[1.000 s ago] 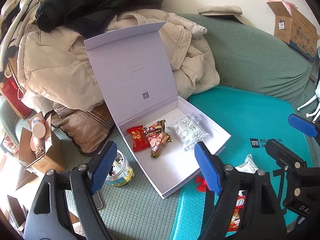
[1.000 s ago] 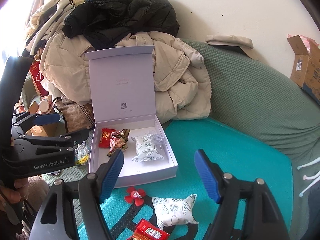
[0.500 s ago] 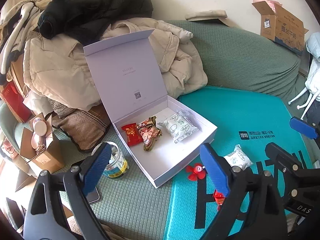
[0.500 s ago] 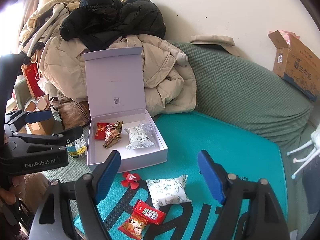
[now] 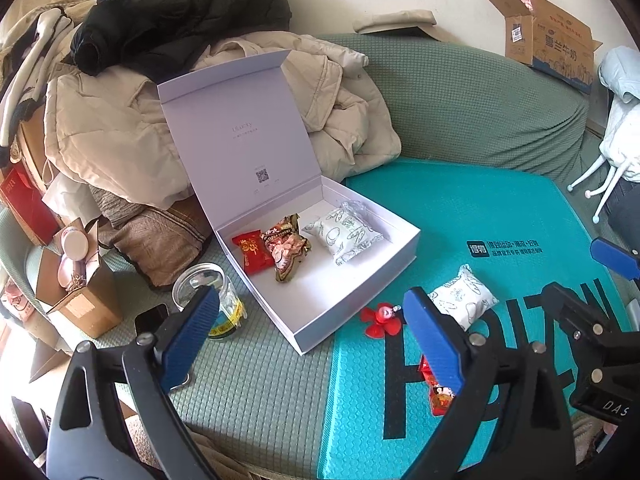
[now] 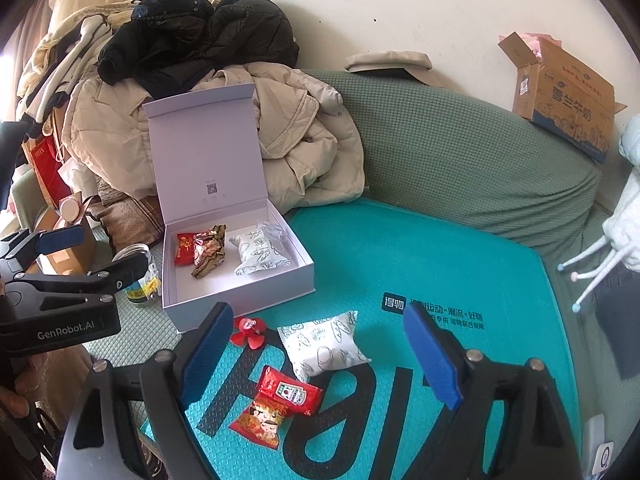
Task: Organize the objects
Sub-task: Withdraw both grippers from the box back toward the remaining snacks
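Holding both tools above the sofa, angled down at the work. My left gripper [image 5: 312, 340] is spread wide, nothing between the blue pads; jaws have just been opening. Same for my right gripper [image 6: 320, 352]: spread, empty, jaws just been opening, ready for a pick.

The white rigid cardboard gift box [image 6: 240, 296] sits on the green sofa cover, straddling the edge of the teal foam mat [image 6: 440, 272]. Its hinged lid [image 6: 208, 148] leans back on the beige quilted jacket [image 6: 304, 136], which props it open so the tray stays reachable from above.

Already in the tray, side by side: a small red candy packet [image 5: 252, 250], a crinkled brown-red snack wrapper [image 5: 286, 250], a white printed pillow pack [image 5: 344, 234]. They sit toward the hinge side, so the front half is free for more.

Still loose on the mat, just in front of the box: a second white printed pillow pack [image 6: 324, 344], a red ketchup sachet [image 6: 290, 392] overlapping a red cartoon-print snack packet [image 6: 260, 420], and a small red flower-shaped trinket [image 6: 250, 332] near the box's front wall.

My read: partway through. The right gripper frames the loose packets, so I'd take one of those next. The overlapped pair is the risk; a pinch could lift both.

A clear glass jar with yellow label [image 5: 208, 300] stands left of the box, not in play as far as I can tell.
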Demonstrator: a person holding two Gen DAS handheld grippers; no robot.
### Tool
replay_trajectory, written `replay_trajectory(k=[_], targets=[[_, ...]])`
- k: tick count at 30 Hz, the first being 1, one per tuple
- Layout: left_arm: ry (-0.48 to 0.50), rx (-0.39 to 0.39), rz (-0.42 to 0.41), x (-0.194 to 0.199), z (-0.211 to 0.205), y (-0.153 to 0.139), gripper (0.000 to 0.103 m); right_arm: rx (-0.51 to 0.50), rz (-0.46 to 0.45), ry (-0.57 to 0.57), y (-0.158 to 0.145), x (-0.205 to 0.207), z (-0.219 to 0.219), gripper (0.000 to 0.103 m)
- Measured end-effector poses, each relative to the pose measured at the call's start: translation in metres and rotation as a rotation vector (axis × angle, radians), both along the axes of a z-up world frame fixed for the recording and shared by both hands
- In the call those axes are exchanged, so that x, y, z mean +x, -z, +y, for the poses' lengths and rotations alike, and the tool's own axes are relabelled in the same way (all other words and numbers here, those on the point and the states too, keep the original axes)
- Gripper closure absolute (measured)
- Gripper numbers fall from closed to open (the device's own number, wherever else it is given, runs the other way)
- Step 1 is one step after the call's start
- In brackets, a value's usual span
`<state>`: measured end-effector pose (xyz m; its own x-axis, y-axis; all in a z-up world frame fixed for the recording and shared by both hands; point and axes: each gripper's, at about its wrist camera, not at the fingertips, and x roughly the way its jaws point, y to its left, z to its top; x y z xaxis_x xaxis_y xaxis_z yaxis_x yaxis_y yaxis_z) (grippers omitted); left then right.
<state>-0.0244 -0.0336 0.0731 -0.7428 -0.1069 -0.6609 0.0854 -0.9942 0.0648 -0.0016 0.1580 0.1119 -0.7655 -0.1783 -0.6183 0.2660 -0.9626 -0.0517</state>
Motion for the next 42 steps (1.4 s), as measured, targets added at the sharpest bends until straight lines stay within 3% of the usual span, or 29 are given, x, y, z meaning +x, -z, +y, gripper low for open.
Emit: replay_trajectory(k=[21, 42], targets=[[0.056, 0.022, -0.091, 0.010, 0.020, 0.059, 0.010, 0.020, -0.090, 0.108, 0.055, 0.022, 0.020, 0.015], [0.055, 0.009, -0.220, -0.005, 0.011, 0.129, 0.010, -0.020, -0.211, 0.029, 0.122, 0.004, -0.001, 0.015]])
